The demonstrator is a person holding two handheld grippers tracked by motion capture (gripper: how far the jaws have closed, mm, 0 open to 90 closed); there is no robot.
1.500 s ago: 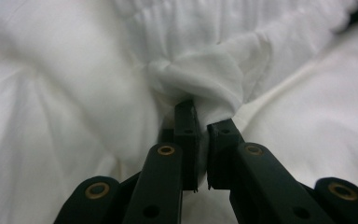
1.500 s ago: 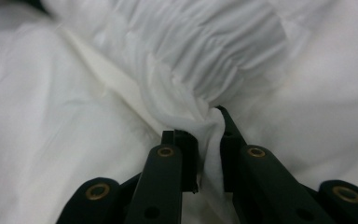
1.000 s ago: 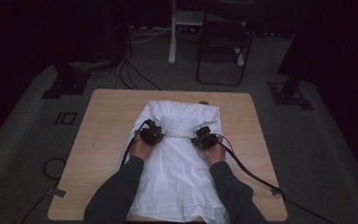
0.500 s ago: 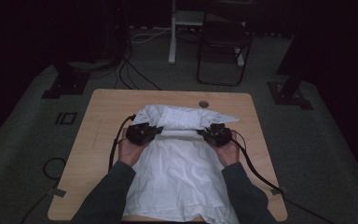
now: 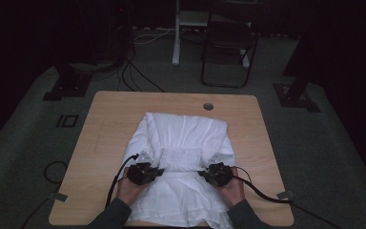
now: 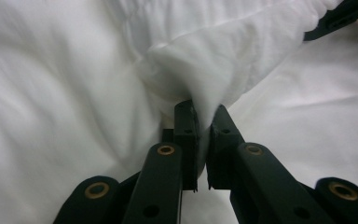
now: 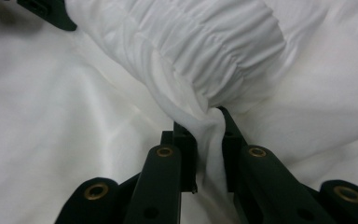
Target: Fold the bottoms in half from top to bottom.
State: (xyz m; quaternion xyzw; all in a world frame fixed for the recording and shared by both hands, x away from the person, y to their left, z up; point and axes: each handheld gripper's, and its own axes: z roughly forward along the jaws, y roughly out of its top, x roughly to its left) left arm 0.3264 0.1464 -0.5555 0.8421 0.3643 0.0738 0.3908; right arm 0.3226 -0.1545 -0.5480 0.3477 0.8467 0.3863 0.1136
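Nothing readable anywhere here, no labels, brands or numbers on the white garment (image 5: 181,157), the wooden table (image 5: 109,119), or anything around that table.

The white garment (image 5: 181,157) is soft matt cloth with a gathered, ribbed band. The worktop (image 5: 109,119) is smooth pale wood. Each claw (image 6: 200,135) (image 7: 205,135) is matt black plastic with brass-coloured rivets.

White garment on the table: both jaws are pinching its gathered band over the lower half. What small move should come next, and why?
Probably lower the band onto the cloth beneath and then open. The left gripper and right gripper each clamp one end of the white garment, its gathered band stretched between them above the near half, so the fold looks nearly laid.
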